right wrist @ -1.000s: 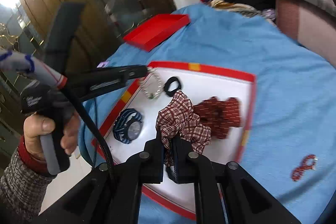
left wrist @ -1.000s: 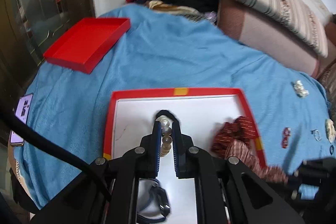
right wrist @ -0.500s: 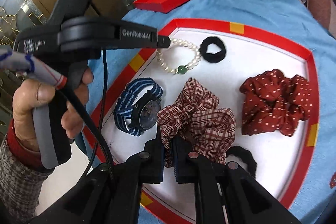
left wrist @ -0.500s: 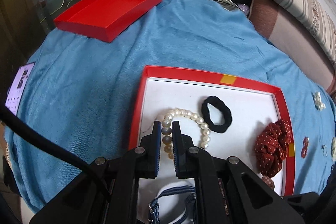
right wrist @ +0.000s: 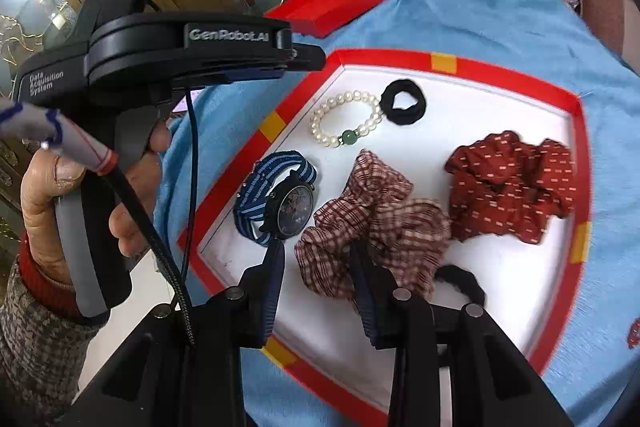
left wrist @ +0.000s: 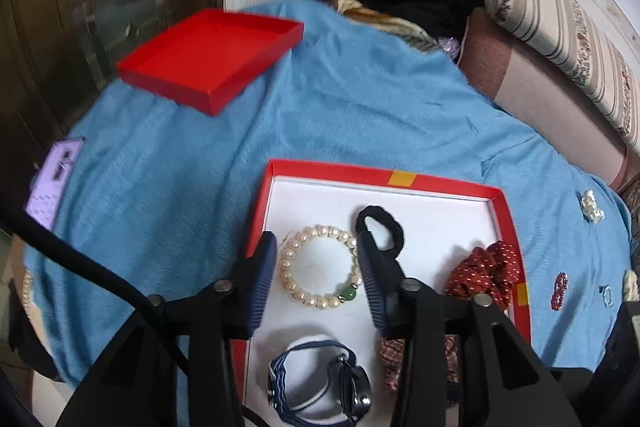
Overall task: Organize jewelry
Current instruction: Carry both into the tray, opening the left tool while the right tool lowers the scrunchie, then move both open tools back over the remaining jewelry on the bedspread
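Jewelry tray (left wrist: 384, 174) is holding my pearl bracelet (left wrist: 319, 267) and plaid scrunchie (right wrist: 372, 223); both my jaws are hanging spread; trinkets (left wrist: 559, 285) right of it are waiting.

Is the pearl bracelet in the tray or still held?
In the tray: pearl bracelet lies flat on the white tray floor between the open left claw fingers.

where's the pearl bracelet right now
The pearl bracelet lies flat in the red-rimmed tray, between the open left hand-held gripper fingers, beside the black hair tie.
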Motion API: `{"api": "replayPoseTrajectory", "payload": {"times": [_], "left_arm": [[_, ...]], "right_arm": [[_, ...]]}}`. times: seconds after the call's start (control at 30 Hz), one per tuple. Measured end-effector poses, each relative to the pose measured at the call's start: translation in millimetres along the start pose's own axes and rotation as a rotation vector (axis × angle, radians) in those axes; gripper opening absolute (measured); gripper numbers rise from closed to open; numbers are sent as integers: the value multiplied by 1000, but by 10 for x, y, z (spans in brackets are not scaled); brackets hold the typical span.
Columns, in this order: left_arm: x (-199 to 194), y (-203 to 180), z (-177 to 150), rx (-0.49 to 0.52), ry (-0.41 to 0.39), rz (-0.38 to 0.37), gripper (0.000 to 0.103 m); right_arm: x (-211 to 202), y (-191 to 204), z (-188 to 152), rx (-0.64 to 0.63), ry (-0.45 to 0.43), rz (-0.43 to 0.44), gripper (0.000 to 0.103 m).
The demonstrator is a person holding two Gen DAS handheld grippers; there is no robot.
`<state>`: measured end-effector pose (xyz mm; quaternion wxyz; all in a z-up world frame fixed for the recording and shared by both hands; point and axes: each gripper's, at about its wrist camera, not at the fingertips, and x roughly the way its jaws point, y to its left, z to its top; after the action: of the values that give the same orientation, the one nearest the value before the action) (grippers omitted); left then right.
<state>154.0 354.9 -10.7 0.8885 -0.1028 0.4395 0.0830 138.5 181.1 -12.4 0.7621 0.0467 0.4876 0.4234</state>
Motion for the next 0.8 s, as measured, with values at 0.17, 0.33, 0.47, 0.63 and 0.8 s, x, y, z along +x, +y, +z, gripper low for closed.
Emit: {"api": "replayPoseTrajectory", "payload": {"times": [0.17,0.33,0.47,0.63,0.8], "left_arm": [[-280,-140,-39,30,-47,24,46],[-489,-369,-168,75,-69,48,49],[-595,-613,-318,115,-72,63,51],[-732,-1011,-524,180,-88,64,51],[-878,-1459,-693,258,-122,50,51]], "right_arm": [[-216,18,-88,5,-23,11,39],[-524,-25,-280,1,-54,-20,40],[-793,-202,-514,18,-73,-78,43],[-1094,-569,-840,108,-85,-146,43],[-1344,-895,-1093,193,-109,-207,43]]}}
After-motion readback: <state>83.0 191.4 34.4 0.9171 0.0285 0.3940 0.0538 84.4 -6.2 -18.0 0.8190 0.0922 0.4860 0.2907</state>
